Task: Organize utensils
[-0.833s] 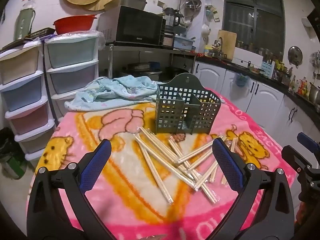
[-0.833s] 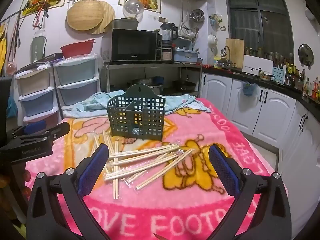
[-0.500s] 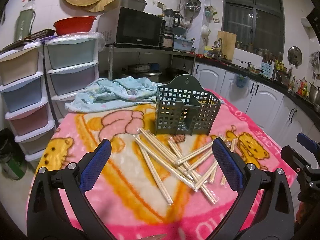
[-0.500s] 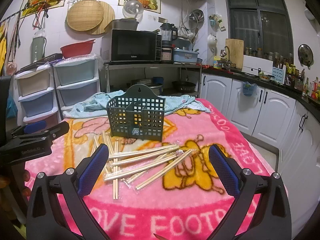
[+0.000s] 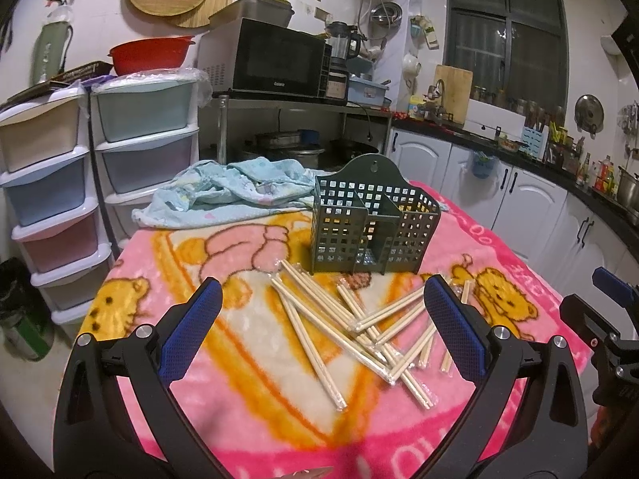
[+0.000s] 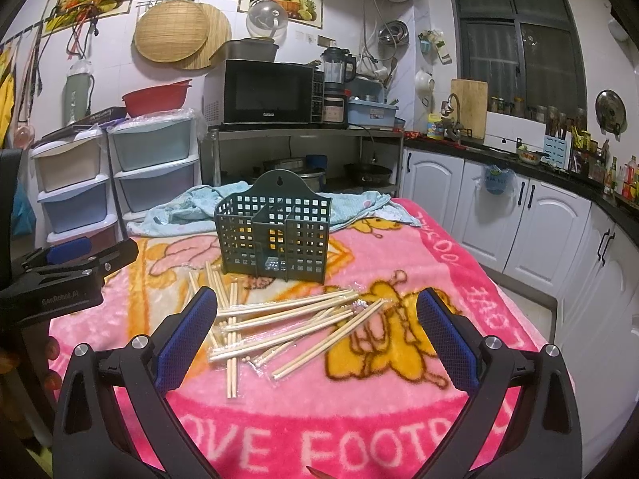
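Observation:
A dark green perforated utensil holder [image 5: 373, 225] stands upright on a pink cartoon blanket [image 5: 239, 247]; it also shows in the right wrist view [image 6: 275, 231]. Several wooden chopsticks in clear wrappers [image 5: 359, 323] lie scattered in front of it, also in the right wrist view [image 6: 287, 323]. My left gripper [image 5: 319, 303] is open and empty, hovering above the near end of the pile. My right gripper [image 6: 315, 311] is open and empty above the chopsticks. Each gripper shows at the edge of the other's view: the right one [image 5: 607, 319], the left one [image 6: 72, 271].
A crumpled light blue cloth [image 5: 231, 191] lies behind the holder. Stacked plastic drawers [image 5: 100, 159] stand at the left. A shelf with a microwave [image 5: 279, 60] is behind the table. White cabinets [image 6: 519, 215] and a counter run along the right.
The left wrist view has shifted slightly, so the holder and chopsticks sit a little lower. Both grippers stay open and nothing on the table has moved.

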